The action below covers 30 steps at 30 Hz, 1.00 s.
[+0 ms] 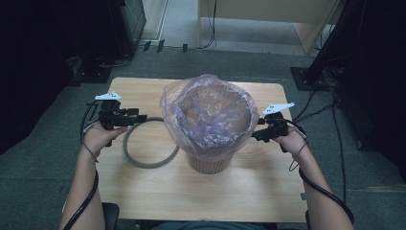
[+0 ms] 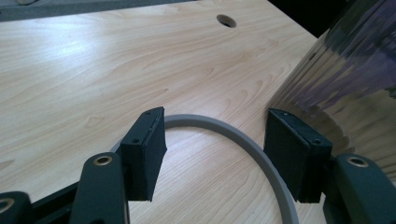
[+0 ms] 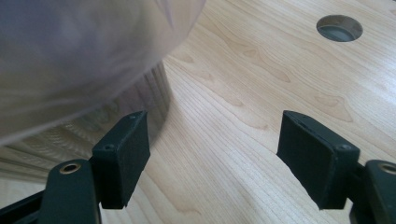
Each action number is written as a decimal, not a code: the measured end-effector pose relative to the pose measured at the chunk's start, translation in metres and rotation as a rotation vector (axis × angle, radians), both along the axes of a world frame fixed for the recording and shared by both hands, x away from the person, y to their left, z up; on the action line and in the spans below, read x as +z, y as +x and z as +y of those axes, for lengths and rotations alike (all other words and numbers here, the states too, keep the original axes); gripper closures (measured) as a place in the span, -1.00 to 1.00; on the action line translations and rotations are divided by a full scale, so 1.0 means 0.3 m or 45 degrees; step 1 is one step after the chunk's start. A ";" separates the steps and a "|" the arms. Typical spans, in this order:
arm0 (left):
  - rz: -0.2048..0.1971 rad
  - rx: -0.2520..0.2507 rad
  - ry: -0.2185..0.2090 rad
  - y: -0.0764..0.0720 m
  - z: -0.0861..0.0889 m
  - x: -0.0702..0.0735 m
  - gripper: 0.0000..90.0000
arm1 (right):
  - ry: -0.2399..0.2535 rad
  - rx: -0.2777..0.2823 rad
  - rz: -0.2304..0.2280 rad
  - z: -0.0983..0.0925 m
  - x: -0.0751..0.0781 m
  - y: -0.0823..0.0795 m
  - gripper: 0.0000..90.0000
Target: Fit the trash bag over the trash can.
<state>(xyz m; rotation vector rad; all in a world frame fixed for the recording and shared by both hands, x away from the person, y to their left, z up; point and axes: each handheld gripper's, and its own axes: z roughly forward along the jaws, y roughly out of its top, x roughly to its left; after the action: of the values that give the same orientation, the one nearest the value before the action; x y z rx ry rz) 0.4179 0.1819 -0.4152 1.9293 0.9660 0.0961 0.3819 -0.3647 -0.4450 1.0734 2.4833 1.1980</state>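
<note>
A ribbed bin (image 1: pixel 208 163) lined with a thin purple plastic bag (image 1: pixel 206 112) stands near the middle of the wooden desk (image 1: pixel 143 191), between the two grippers. The left gripper (image 1: pixel 141 117) points toward the bin's side, its fingers (image 2: pixel 144 149) spread with nothing pinched; in the left gripper view a grey ring (image 2: pixel 243 140) lies flat on the desk and curves through the gap between them, while the bin's ribbed wall rises just beyond the far finger. The right gripper (image 1: pixel 256 134) sits close against the opposite side of the bin, fingers (image 3: pixel 123 149) also spread and gripping nothing; in the right gripper view the bag's overhang bulges above one finger, with bare desk and a round cable hole (image 3: pixel 339 27) beyond the other.
</note>
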 end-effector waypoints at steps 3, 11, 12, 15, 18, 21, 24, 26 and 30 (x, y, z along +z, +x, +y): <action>0.010 0.006 0.014 0.003 0.005 -0.013 -0.15 | -0.007 -0.006 -0.003 0.006 -0.022 0.001 -0.45; 0.009 0.014 0.038 0.006 0.011 -0.048 -0.15 | -0.022 -0.034 -0.045 0.030 -0.079 0.007 -0.44; 0.006 0.016 0.038 0.006 0.011 -0.053 -0.16 | -0.028 -0.031 -0.040 0.034 -0.087 0.007 -0.44; -0.002 0.014 0.041 0.007 0.015 -0.065 -0.16 | -0.052 -0.009 -0.023 0.045 -0.115 0.008 -0.45; 0.002 0.021 0.037 0.009 0.020 -0.078 -0.16 | -0.075 0.010 -0.031 0.053 -0.143 0.008 -0.45; 0.013 0.028 0.044 0.012 0.024 -0.093 -0.16 | -0.099 0.026 -0.036 0.066 -0.173 0.007 -0.45; 0.031 0.034 0.051 0.016 0.026 -0.109 -0.16 | -0.105 0.053 -0.051 0.080 -0.193 0.008 -0.45; 0.035 0.032 0.063 0.017 0.027 -0.117 -0.16 | -0.117 0.064 -0.053 0.088 -0.204 0.010 -0.45; 0.040 0.050 0.067 0.020 0.036 -0.132 -0.15 | -0.135 0.070 -0.054 0.095 -0.224 0.012 -0.45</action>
<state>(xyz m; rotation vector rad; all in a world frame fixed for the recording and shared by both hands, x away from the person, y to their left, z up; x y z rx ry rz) 0.4239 0.1926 -0.4547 1.9652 1.0311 0.1154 0.3855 -0.3364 -0.5121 0.9491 2.5275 1.0780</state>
